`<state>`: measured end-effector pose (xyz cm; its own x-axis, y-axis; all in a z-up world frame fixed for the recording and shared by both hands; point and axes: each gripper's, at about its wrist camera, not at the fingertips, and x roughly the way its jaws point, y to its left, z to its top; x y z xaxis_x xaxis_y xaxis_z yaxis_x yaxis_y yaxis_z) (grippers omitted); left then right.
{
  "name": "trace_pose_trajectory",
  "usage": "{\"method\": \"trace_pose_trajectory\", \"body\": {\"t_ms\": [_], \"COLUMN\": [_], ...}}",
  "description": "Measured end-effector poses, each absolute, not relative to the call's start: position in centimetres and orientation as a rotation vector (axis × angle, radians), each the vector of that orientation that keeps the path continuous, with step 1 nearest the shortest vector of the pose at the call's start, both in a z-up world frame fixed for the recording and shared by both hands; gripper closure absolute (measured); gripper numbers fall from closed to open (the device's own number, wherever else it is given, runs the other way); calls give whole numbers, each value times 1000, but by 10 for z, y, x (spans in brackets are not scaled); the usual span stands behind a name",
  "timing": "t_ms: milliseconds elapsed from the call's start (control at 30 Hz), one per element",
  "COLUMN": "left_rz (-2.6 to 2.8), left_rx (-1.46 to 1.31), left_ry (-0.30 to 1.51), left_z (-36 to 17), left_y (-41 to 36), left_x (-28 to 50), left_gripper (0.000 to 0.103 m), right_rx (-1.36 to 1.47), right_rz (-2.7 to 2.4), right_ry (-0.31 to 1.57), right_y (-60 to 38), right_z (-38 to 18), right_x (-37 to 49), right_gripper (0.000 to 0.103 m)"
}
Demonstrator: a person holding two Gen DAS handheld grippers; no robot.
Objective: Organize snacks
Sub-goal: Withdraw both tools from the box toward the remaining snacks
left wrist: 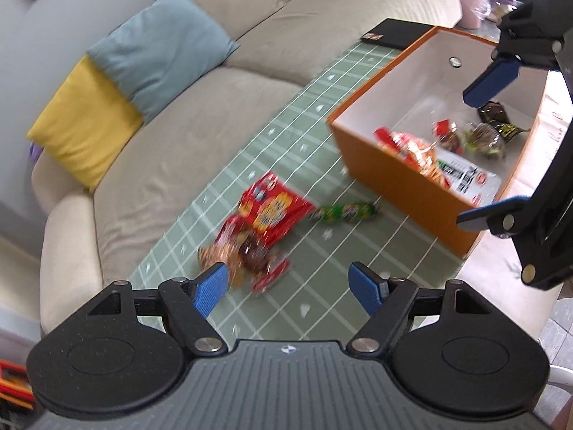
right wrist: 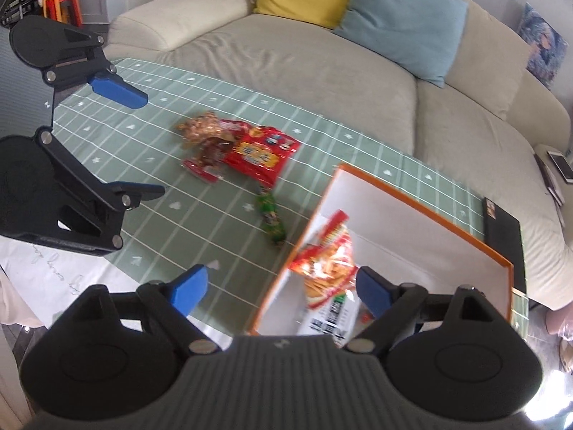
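Blur smears the red snack packets point(left wrist: 266, 211) on my green checked bench point(left wrist: 286, 150); both hand-held grippers, left point(left wrist: 290, 288) and right point(right wrist: 279, 288), gape empty beside the orange cardboard box point(left wrist: 394, 179).

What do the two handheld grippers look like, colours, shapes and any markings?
Both look alike. The left gripper and the right gripper each have a ribbed dark grey body with a small round emblem at its front edge, two round black housings, black link arms with silver pivot pins, and blue fingers with textured pads. No cables, hands or sleeves show.
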<state>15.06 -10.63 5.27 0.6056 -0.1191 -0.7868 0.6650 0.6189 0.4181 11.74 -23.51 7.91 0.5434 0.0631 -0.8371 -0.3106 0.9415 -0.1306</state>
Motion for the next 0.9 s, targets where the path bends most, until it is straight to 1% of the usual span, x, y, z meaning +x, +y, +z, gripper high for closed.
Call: {"method": "trace_pose_trajectory", "body": {"t_ms": [267, 467, 500, 633, 667, 700, 733, 900], "left_rz": [-430, -376, -378, -398, -398, -399, -403, -388], "left_rx": [639, 509, 487, 422, 410, 392, 371, 317], "left_ry": [854, 832, 837, 864, 871, 876, 880, 885], "left_z": [32, 12, 10, 1, -1, -2, -2, -8], "left_y": [-54, -15, -10, 6, 8, 10, 12, 14], "left_x": [155, 153, 154, 163, 166, 170, 175, 205], "left_gripper": [14, 15, 18, 22, 22, 22, 22, 18], "right_rx": [-203, -151, -149, -165, -174, -178, -179, -162], "right_rz": [248, 268, 275, 285, 285, 287, 285, 275], "right_ry": [924, 871, 862, 887, 895, 902, 911, 926], "right_y": [-196, -177, -174, -163, -162, -161, -160, -162], "right_z": [66, 49, 46, 28, 24, 21, 19, 10], "right_x": [121, 117, 117, 126, 131, 136, 141, 176], "right_gripper": [16, 16, 17, 21, 24, 29, 30, 30]}}
